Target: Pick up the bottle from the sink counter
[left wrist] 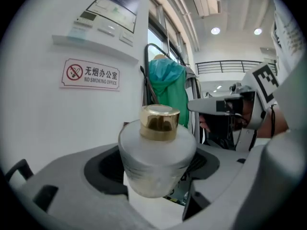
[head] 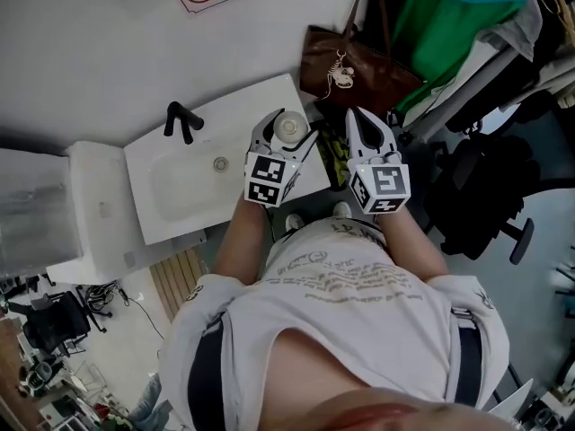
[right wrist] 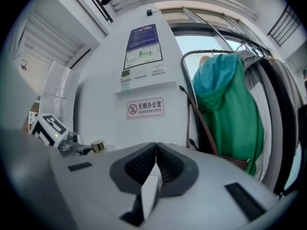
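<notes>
Had bottle (left wrist: pixel 156 162) clamped by its wide frosted body in L gripper (head: pixel 287 131), at right end of sink counter (head: pixel 260 106) — R gripper (right wrist: pixel 156 164) closed, empty — and judged it stiff, heavyish glass, slick & breakable: best held round body, not cap (left wrist: pixel 159 122).

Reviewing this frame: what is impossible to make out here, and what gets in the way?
- Whether the bottle rests on the sink counter or is clear of it: in the head view the left gripper covers its base, and the left gripper view shows neither a gap nor contact.
- The bottle's contents: the frosted glass hides them in the left gripper view.
- The print on the wall panel: too small in the right gripper view.
</notes>
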{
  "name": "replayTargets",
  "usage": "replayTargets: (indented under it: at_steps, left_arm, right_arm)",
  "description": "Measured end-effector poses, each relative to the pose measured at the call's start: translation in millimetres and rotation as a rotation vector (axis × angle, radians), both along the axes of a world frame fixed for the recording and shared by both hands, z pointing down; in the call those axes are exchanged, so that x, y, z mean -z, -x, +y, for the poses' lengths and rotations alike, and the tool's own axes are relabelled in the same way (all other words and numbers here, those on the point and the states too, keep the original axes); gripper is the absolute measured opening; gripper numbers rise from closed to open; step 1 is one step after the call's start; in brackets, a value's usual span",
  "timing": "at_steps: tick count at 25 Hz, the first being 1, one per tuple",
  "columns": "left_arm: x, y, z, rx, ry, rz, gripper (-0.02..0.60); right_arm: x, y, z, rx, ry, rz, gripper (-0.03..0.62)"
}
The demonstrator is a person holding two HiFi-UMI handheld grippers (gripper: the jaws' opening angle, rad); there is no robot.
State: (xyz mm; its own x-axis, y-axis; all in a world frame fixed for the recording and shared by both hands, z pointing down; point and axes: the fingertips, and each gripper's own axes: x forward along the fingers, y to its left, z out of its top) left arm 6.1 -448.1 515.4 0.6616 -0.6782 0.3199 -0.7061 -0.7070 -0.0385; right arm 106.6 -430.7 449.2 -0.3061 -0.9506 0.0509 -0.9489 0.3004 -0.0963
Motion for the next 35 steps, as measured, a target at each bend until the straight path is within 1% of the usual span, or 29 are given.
replayTargets:
  at_steps: [5, 9, 12, 14, 17, 20, 25, 29, 35]
  left_arm:
    - [35, 26, -1, 0.109, 0.029, 0.058, 0.35]
    - [55, 46, 4, 0.18, 0.019, 0.047, 0.349]
    - [66, 57, 8, 0.213, 0.015, 0.074, 0.348]
    - [72, 63, 14, 0.234, -0.003, 0.088, 0.35]
    - [72, 70, 21, 0.262, -0.014, 0.074, 0.349]
    - [65, 75, 24, 0.291, -0.011, 0.049, 0.349]
    - [63, 80, 29, 0.317, -0.007, 0.067, 0.348]
    - [62, 78, 30, 0.319, -0.011, 0.05, 0.349]
    - [57, 75, 33, 0.318, -0.005, 0.047, 0.348]
  right_arm:
    - [0, 10, -10, 0.022, -0.006, -0.018, 0.025]
    - [1, 19, -16, 0.046, -0.007, -0.029, 0.025]
    - [2, 26, -19, 0.067, -0.01, -0.025, 0.025]
    - [3, 33, -19, 0.095, -0.013, -0.016, 0.025]
    - [6, 41, -18, 0.129, -0.023, -0.001, 0.025]
    - [7, 44, -16, 0.136, -0.03, 0.002, 0.025]
    - [8, 49, -12, 0.151, -0.035, 0.005, 0.025]
    - [7, 46, -11, 0.148, -0.026, 0.0, 0.025]
    - [7, 45, -8, 0.152, -0.026, -0.006, 0.025]
